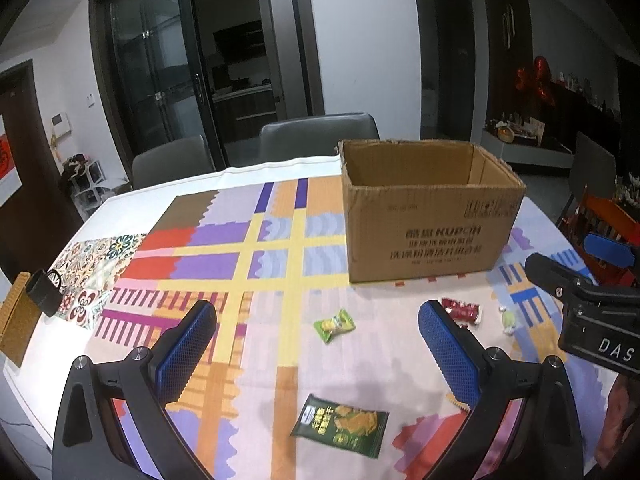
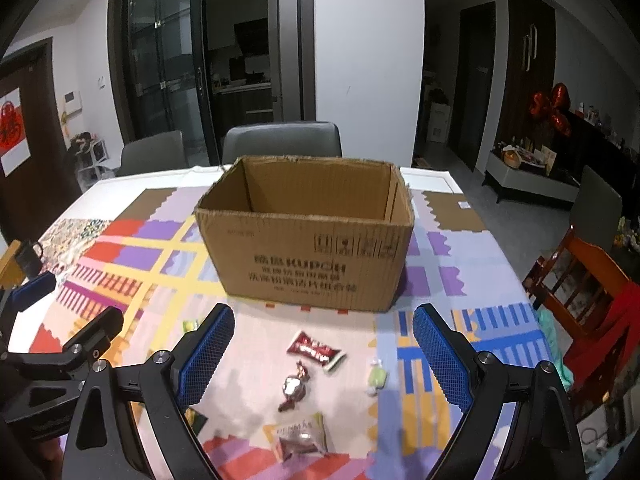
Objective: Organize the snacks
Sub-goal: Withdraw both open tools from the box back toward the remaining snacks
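Hovering wide open and empty, left gripper (image 1: 318, 344) over dark green chip packet (image 1: 341, 425) at 6 o'clock, right gripper (image 2: 324, 350) framing red candy wrapper (image 2: 316, 353) and foil-wrapped candy (image 2: 294, 386), open cardboard box (image 2: 306, 256) at 12 o'clock on patterned tablecloth (image 2: 432, 416).

One open brown cardboard box (image 2: 304, 256) at the desk's (image 1: 248, 168) far side. Loose snack packets before it, toward the near edge, seven in all:
- one dark green flat packet (image 1: 341, 420)
- one light green wrapped sweet (image 1: 334, 325)
- one red-and-white packet (image 2: 316, 352)
- one silver-and-maroon twist-wrapped candy (image 2: 293, 387)
- one pale green small candy (image 2: 377, 376)
- one clear beige-labelled packet (image 2: 301, 438)
- one yellow-green wrapper (image 2: 190, 325), mostly hidden

Two grey chairs (image 2: 282, 138) behind the far edge.
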The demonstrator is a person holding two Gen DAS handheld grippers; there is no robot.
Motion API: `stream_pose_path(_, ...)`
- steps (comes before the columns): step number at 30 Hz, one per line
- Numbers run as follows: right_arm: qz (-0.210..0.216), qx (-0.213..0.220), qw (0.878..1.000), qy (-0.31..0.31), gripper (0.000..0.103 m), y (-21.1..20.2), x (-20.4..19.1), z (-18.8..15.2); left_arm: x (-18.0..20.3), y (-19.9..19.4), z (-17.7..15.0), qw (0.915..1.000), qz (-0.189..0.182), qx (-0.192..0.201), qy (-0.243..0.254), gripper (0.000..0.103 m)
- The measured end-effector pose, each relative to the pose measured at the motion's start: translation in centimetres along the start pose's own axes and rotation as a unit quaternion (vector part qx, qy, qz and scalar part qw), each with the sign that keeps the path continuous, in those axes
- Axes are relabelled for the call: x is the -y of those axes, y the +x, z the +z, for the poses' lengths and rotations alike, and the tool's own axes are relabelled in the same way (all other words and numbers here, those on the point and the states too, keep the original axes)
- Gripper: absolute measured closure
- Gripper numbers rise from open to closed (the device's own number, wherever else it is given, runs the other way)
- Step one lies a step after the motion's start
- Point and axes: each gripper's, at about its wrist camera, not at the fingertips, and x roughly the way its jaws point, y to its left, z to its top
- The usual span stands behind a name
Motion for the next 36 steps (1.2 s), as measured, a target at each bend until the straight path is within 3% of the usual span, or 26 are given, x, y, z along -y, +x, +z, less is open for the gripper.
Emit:
stream_pose_path(16,-0.002,-0.044,0.999,-0.017,0.011,1.2,-1.4,-5.6,-0.2,1.1,-4.7,0.9991,-0.012,-0.037,0.016,0.0)
stream_pose_path(36,-0.014,-0.073,0.997,-0.026,0.011,3.8,-2.1,-9.3,-0.1,4.5,-9.0,0.9957,-0.055,-0.071,0.025,0.0)
